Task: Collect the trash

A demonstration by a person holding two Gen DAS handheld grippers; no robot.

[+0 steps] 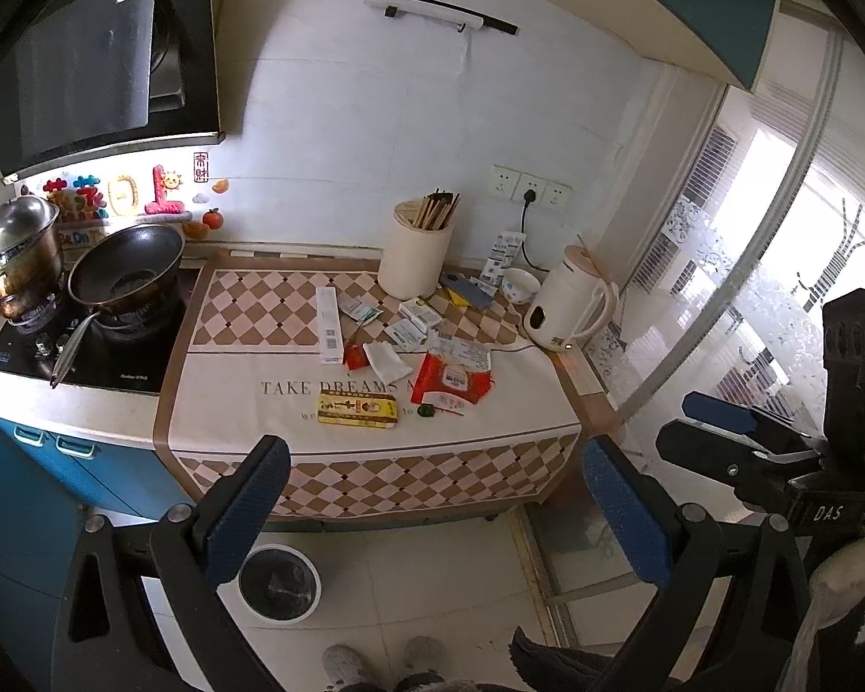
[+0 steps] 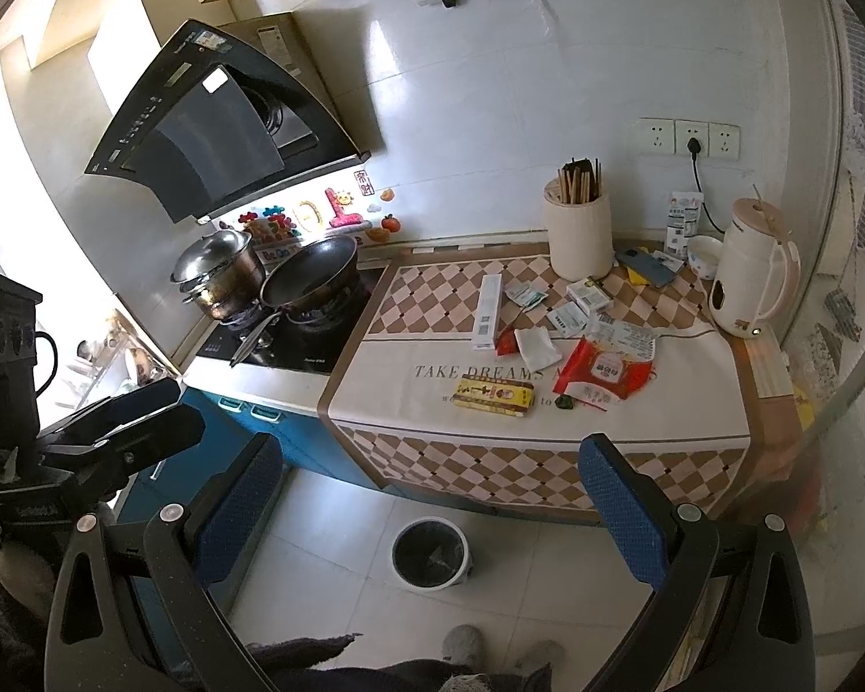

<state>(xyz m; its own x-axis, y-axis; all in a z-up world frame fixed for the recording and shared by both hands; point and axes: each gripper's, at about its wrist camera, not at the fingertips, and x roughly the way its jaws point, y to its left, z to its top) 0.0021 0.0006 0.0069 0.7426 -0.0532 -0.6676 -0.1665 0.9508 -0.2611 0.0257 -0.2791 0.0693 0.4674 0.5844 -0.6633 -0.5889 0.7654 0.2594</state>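
Trash lies on the checkered counter cloth [image 1: 294,311]: a yellow box [image 1: 358,408] [image 2: 495,396], a red wet-wipe pack [image 1: 453,379] [image 2: 604,373], a long white box [image 1: 328,324] [image 2: 487,312], a white paper piece [image 1: 387,361] [image 2: 537,348] and several small white packets [image 1: 415,323]. A white-rimmed trash bin [image 1: 279,581] [image 2: 431,555] stands on the floor below. My left gripper [image 1: 438,507] is open and empty, held back from the counter. My right gripper [image 2: 429,504] is open and empty, also short of the counter edge.
A wok [image 1: 126,270] and a steel pot [image 1: 14,256] sit on the stove at left. A chopstick holder [image 1: 415,256], a bowl [image 1: 520,285] and a white kettle [image 1: 568,308] stand at the back right. A glass door [image 1: 778,265] is on the right.
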